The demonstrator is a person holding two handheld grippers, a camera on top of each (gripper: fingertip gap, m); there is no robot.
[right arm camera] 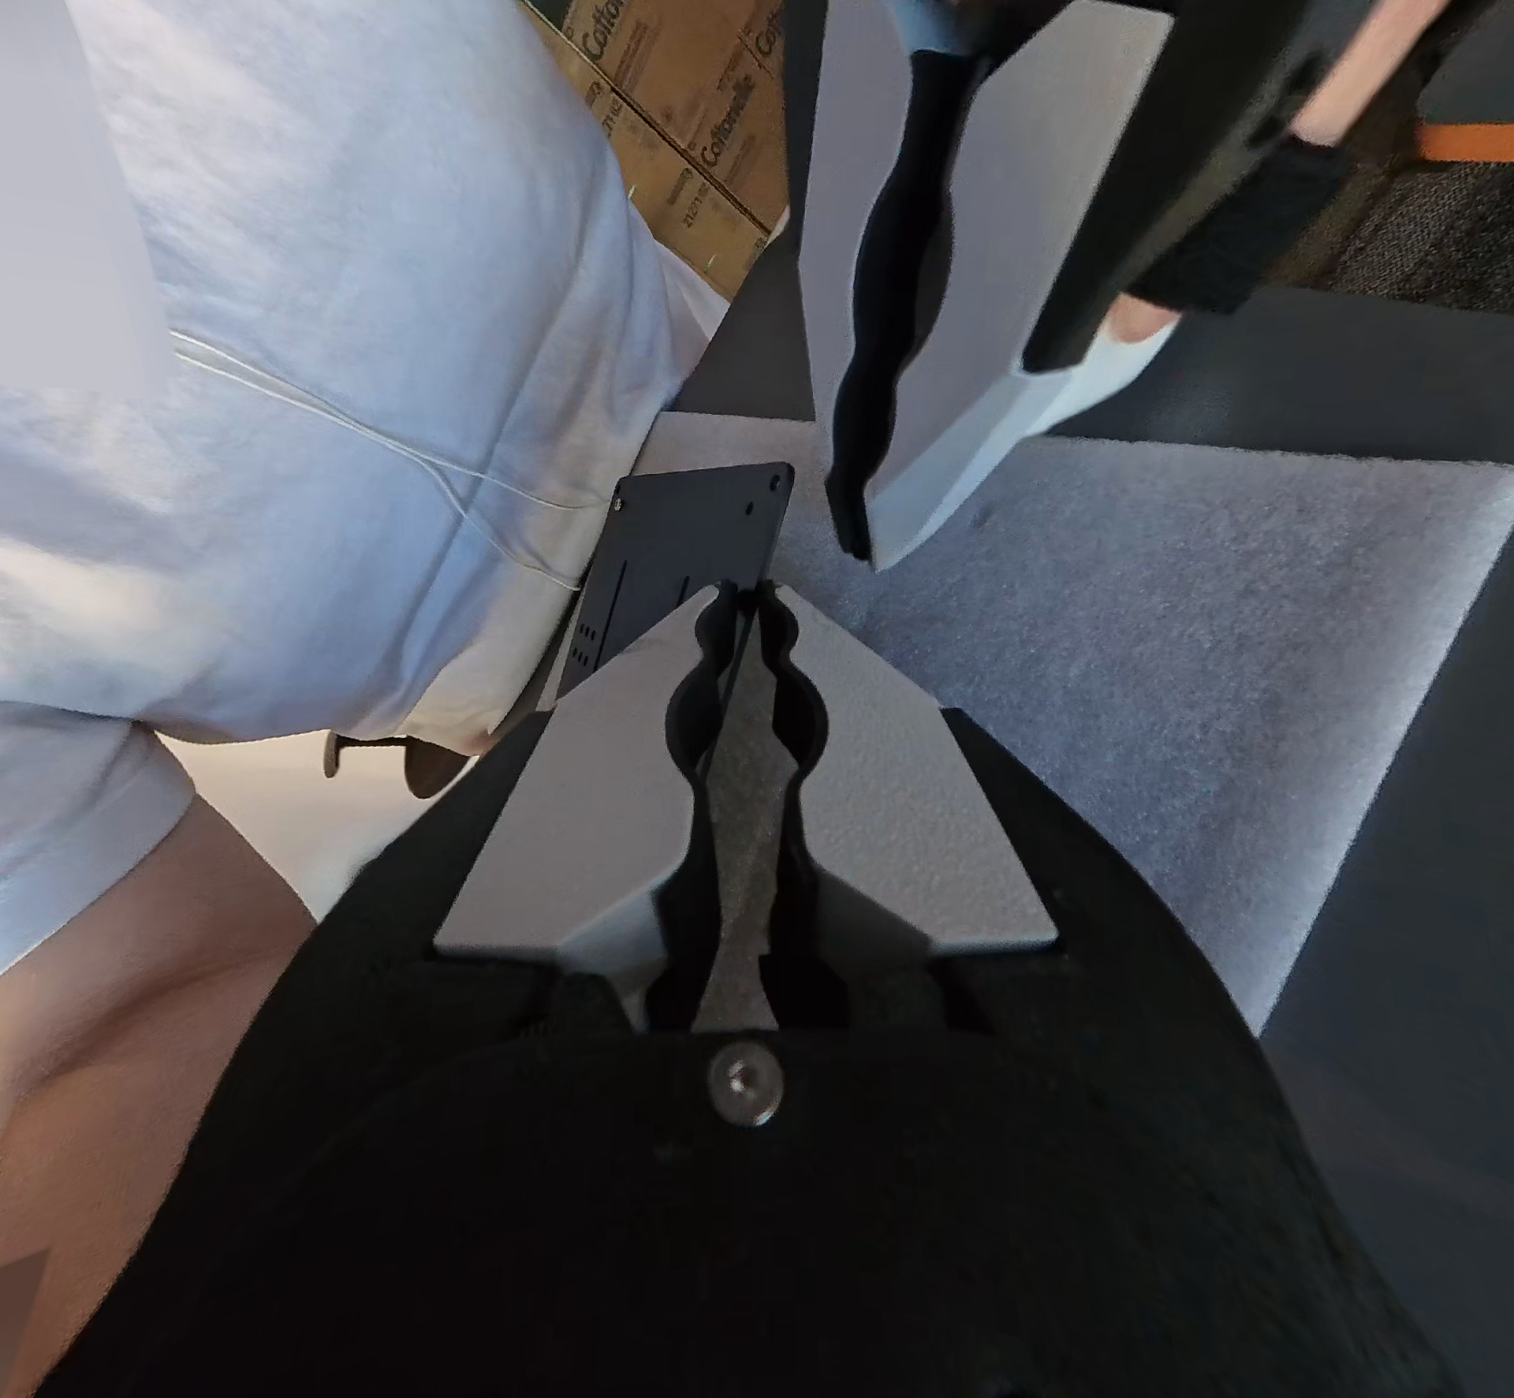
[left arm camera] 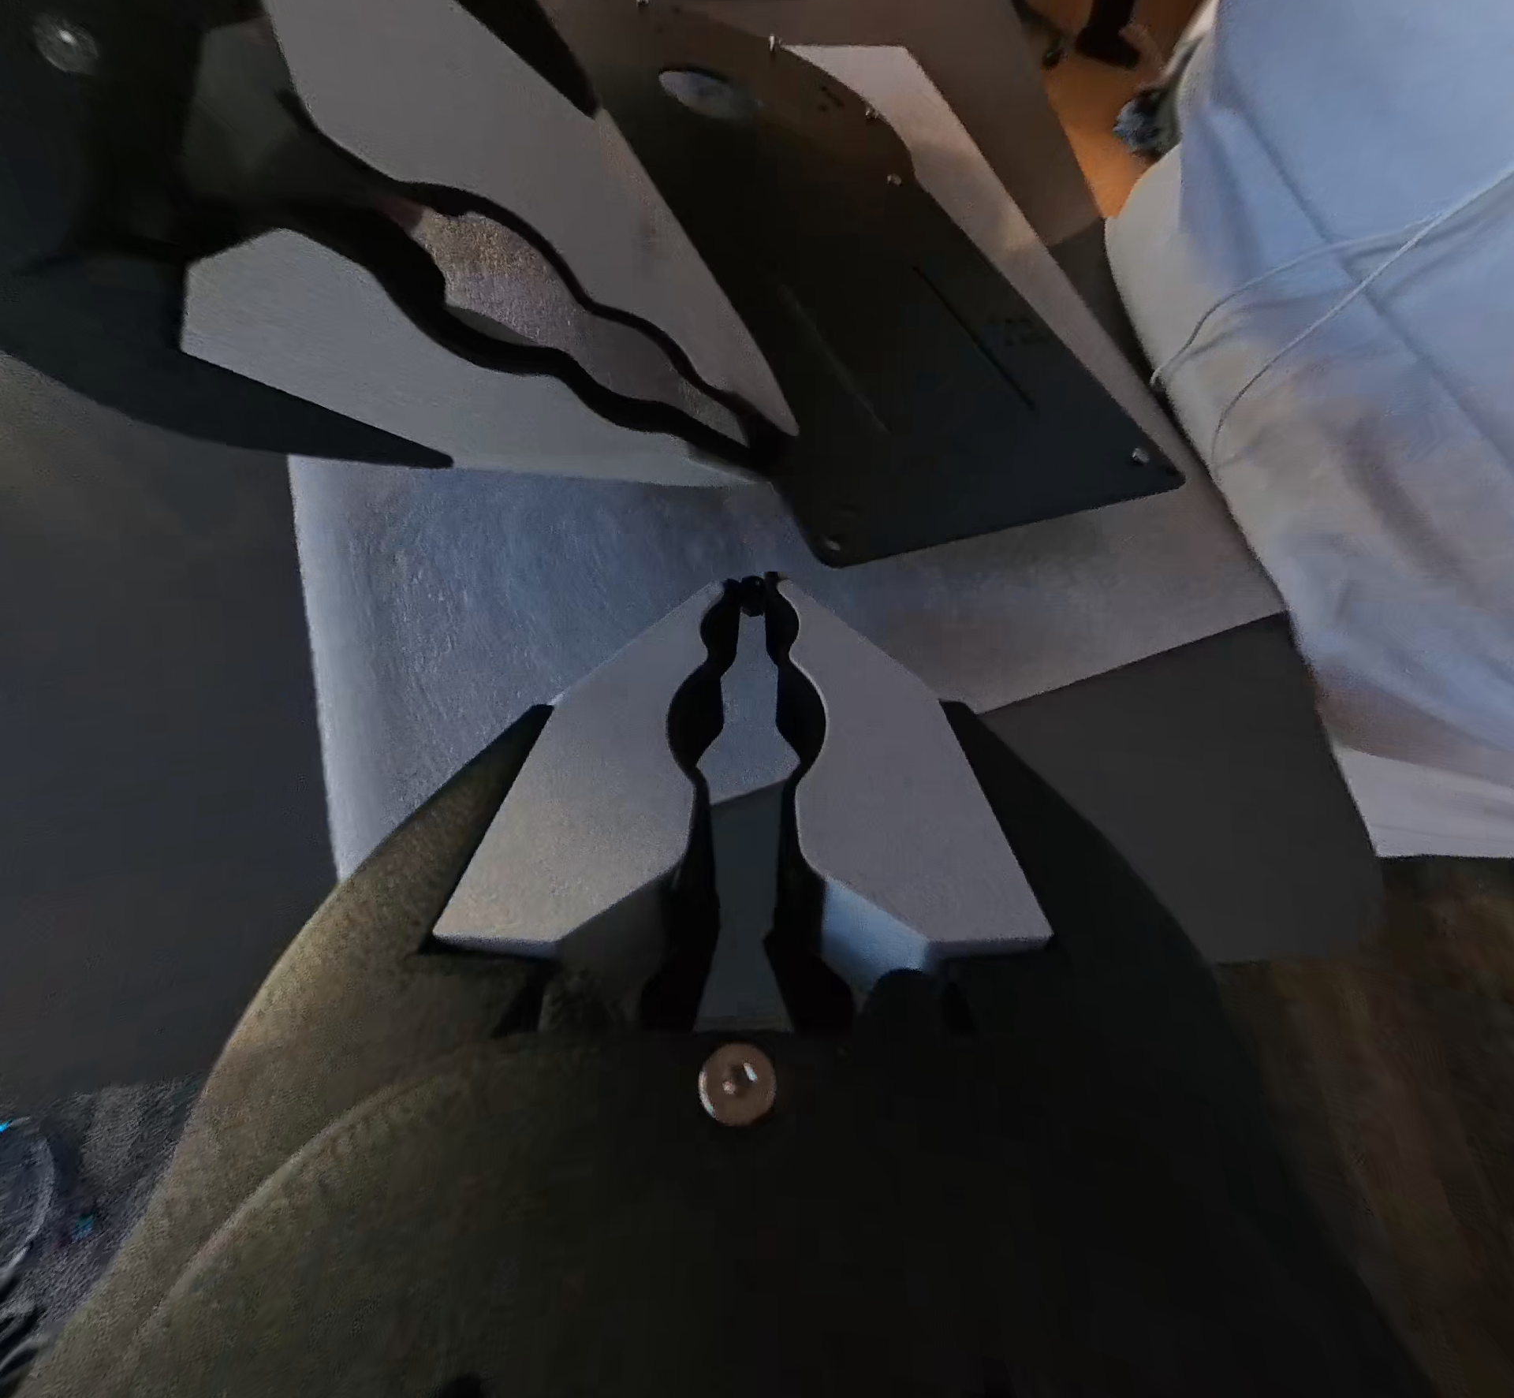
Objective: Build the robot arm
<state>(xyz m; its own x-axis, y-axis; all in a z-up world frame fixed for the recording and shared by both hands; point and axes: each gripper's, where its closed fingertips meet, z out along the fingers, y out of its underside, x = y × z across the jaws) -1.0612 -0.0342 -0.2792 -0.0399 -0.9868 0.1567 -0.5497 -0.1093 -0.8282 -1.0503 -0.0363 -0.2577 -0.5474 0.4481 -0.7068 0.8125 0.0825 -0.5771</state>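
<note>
Between the tips of the right gripper (right arm camera: 747, 595) sits the edge of one thin black metal plate (right arm camera: 692, 539). The gripper is pinched tight on it. The plate is lifted above a grey foam mat (right arm camera: 1188, 621) that lies on the dark tabletop (right arm camera: 1393, 376). Part of the plate is hidden behind the gripper's grey fingers (right arm camera: 606, 769), and its far end is covered by a person's white shirt (right arm camera: 328, 253).

In the left wrist view the same plate (left arm camera: 901, 343) shows small holes at its corners and one round hole near the far end. The left gripper (left arm camera: 751, 590) is almost closed, with something tiny and dark at its tips. It is too small to tell what it is. Its tips are just beside the plate's near corner.

Brown cardboard boxes (right arm camera: 680, 89) stand behind, cut off by the shirt and the grippers, so they cannot be counted.
</note>
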